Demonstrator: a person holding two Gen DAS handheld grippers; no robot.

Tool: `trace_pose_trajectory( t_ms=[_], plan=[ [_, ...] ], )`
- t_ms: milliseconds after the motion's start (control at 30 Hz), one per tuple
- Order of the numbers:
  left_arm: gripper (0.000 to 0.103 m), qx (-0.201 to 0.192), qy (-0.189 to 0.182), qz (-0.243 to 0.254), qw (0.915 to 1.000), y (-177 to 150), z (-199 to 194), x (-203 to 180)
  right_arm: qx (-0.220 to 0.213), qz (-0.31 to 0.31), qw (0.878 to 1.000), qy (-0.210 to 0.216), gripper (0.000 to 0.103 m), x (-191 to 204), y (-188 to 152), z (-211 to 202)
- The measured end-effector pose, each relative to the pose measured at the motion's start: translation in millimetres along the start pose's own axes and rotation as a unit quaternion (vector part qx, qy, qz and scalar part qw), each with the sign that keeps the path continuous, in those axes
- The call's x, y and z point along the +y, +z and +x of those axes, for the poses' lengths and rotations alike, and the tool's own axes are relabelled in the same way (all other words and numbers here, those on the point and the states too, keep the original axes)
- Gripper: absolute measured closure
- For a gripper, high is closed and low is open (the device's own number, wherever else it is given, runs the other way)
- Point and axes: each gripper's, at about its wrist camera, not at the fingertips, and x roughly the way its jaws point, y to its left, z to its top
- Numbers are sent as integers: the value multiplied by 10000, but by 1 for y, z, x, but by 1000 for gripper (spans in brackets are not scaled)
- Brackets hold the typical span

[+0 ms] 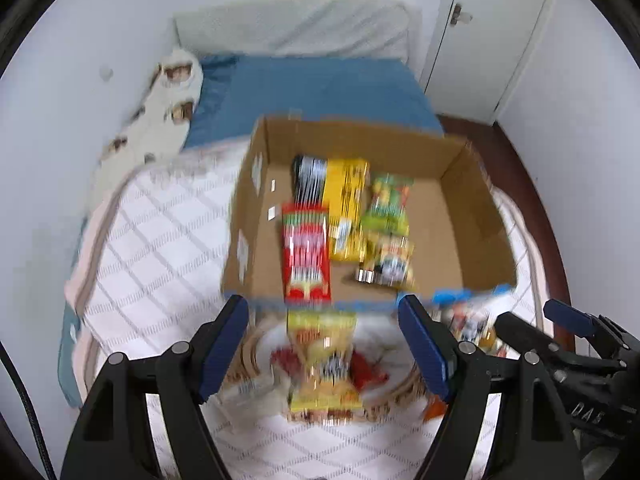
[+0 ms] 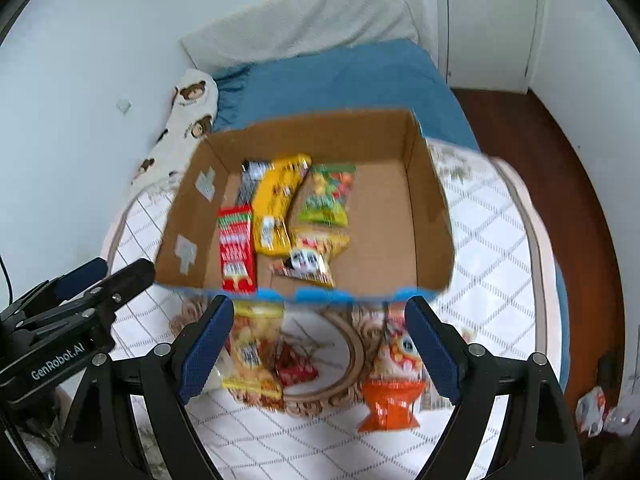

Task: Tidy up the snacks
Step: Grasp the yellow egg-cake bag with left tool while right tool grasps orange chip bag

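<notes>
Left gripper (image 1: 324, 336), right gripper (image 2: 320, 332) — fingers spread, empty — above cardboard box (image 2: 192, 208).

Left gripper (image 1: 324, 340) is showing black angular arms, blue padded fingers (image 1: 224, 344), silver rivets; right gripper (image 2: 320, 344) is matching it, and white "GenRobot.AI" lettering is showing on the left one's body.

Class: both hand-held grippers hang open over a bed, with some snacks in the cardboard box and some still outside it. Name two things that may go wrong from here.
1. The cardboard box sits on a soft quilt, so a hard push may shift or tilt it.
2. The yellow packet and orange packet lie against the box's near wall, so either open hand-held gripper, left or right, may catch the rim.
</notes>
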Motion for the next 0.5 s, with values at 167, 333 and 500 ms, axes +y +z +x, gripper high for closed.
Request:
trace_pose_trajectory(
  t_ms=[167, 333, 500],
  plan=[
    [27, 1085, -161, -265, 9936, -46, 60, 16, 614, 419, 9972, -61, 13, -29, -39, 36],
    [27, 1812, -293, -392, 9822, -62, 116, 18, 1261, 826, 9885, -157, 13, -60, -79, 80],
    [27, 2135, -191, -267, 9764, -62, 156, 7, 1699, 996, 9796, -412, 13, -80, -106, 117]
  ],
)
